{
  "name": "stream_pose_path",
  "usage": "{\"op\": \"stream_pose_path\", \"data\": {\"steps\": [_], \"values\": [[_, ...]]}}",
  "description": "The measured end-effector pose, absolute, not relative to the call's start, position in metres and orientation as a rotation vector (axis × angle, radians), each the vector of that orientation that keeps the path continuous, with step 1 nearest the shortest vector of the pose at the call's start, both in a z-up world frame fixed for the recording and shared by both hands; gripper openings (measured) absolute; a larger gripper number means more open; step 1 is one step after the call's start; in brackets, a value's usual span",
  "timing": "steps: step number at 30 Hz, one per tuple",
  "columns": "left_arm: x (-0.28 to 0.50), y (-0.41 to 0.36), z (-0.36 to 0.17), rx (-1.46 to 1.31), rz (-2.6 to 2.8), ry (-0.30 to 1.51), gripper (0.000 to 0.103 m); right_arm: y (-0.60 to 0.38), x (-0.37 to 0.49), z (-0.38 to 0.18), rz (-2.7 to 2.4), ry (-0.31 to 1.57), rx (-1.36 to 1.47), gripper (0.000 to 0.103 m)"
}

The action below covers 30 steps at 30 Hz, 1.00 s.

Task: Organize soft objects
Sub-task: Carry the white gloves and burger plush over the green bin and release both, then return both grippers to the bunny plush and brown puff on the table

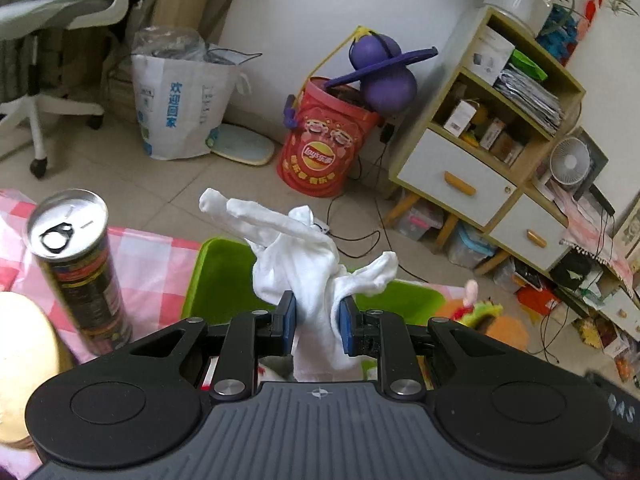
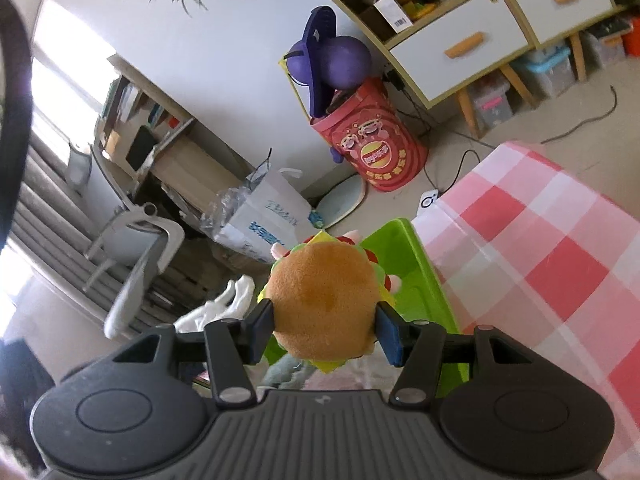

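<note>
My left gripper (image 1: pixel 317 322) is shut on a white sock bundle (image 1: pixel 298 258) and holds it above a green plastic bin (image 1: pixel 218 280) on the pink checked tablecloth. My right gripper (image 2: pixel 326 326) is shut on a plush hamburger toy (image 2: pixel 324 300) and holds it over the same green bin (image 2: pixel 404 252). The hamburger toy also shows at the right of the left wrist view (image 1: pixel 492 320). The white socks show at the left of the right wrist view (image 2: pixel 224 306).
A tall dark can (image 1: pixel 76 264) stands on the pink checked tablecloth (image 1: pixel 160 264) left of the bin. On the floor beyond are a red snack bucket (image 1: pixel 320 144), a white bag (image 1: pixel 180 104), a shelf cabinet (image 1: pixel 492 136) and an office chair (image 1: pixel 48 40).
</note>
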<state>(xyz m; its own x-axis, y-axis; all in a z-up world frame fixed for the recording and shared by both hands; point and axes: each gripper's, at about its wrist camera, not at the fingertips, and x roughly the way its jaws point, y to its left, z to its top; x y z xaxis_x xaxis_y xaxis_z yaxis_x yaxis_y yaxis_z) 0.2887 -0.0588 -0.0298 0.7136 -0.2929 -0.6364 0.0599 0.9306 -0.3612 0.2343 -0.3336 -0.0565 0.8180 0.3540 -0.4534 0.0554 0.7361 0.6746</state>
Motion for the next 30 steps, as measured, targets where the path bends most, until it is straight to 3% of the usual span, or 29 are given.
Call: {"op": "stream_pose_path", "data": {"steps": [8, 10, 12, 14, 17, 30], "values": [[0.297, -0.059, -0.041, -0.320, -0.197, 0.769, 0.022, -0.331, 0.235, -0.059, 0.184, 0.601, 0.719, 0.039], [0.299, -0.061, -0.041, -0.314, -0.201, 0.769, 0.025, -0.330, 0.234, -0.059, 0.192, 0.594, 0.723, 0.042], [0.299, -0.061, -0.042, -0.314, -0.203, 0.770, 0.039, -0.330, 0.235, -0.059, 0.198, 0.587, 0.725, 0.048], [0.300, -0.062, -0.042, -0.315, -0.194, 0.769, 0.045, -0.331, 0.234, -0.058, 0.201, 0.581, 0.737, 0.054], [0.299, -0.061, -0.040, -0.306, -0.193, 0.762, 0.051, -0.332, 0.234, -0.056, 0.200, 0.576, 0.741, 0.055], [0.282, -0.060, -0.034, -0.270, -0.195, 0.790, 0.060, -0.335, 0.231, -0.052, 0.199, 0.591, 0.715, 0.055]]}}
